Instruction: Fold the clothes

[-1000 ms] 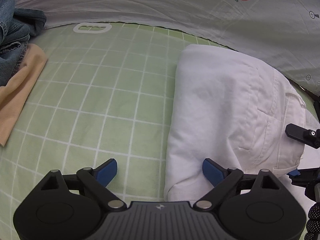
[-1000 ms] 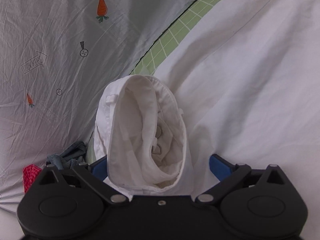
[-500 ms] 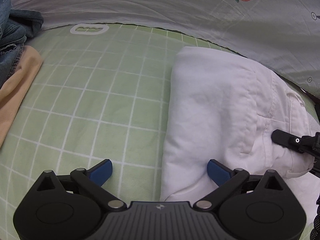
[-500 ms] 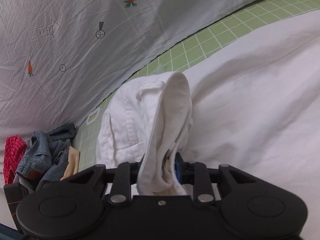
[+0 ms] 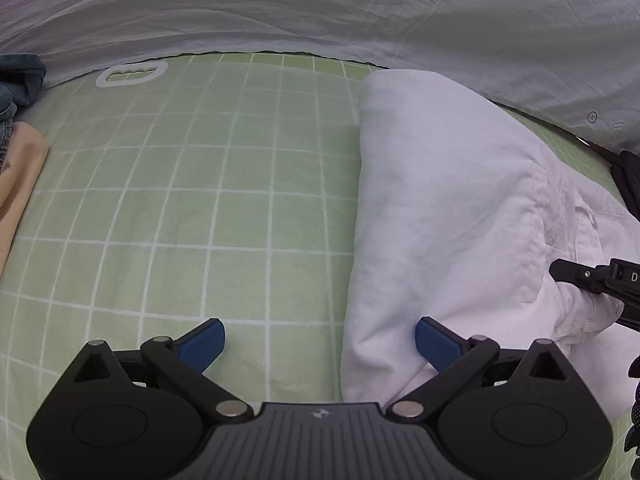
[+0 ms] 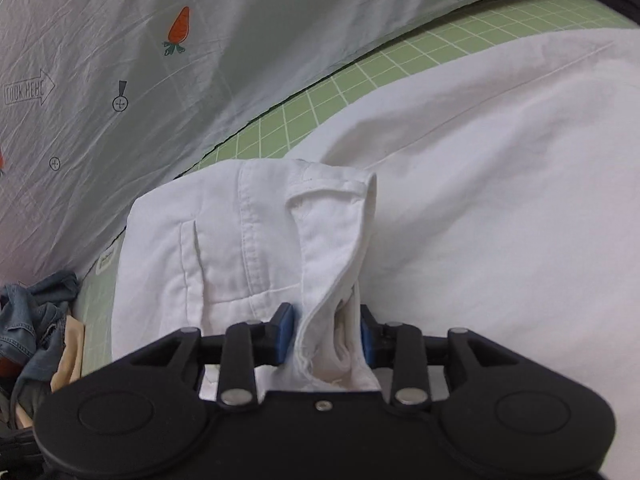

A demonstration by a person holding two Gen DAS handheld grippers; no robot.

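Observation:
White trousers (image 5: 440, 208) lie folded on a green checked sheet (image 5: 180, 200). My left gripper (image 5: 320, 344) stands open astride their near folded edge, with one blue pad over the sheet and the other over the cloth. In the right wrist view the trousers' waistband (image 6: 332, 248) stands up as a raised fold. My right gripper (image 6: 326, 334) is shut on its lower end, both blue pads against the cloth, though the jaws are opening. A black finger of that gripper (image 5: 576, 272) shows at the right edge of the left wrist view.
A pale quilt with carrot prints (image 5: 320, 8) rises behind the sheet. Crumpled jeans (image 6: 32, 320) and a beige cloth (image 5: 16, 176) lie at the left. A white plastic loop (image 5: 130, 74) sits at the sheet's far edge. More white fabric (image 6: 500, 200) spreads to the right.
My right gripper went from wide open around the waistband to closed on it, then eased a little; the waistband now stands turned and flatter. The left gripper stayed open and barely moved.

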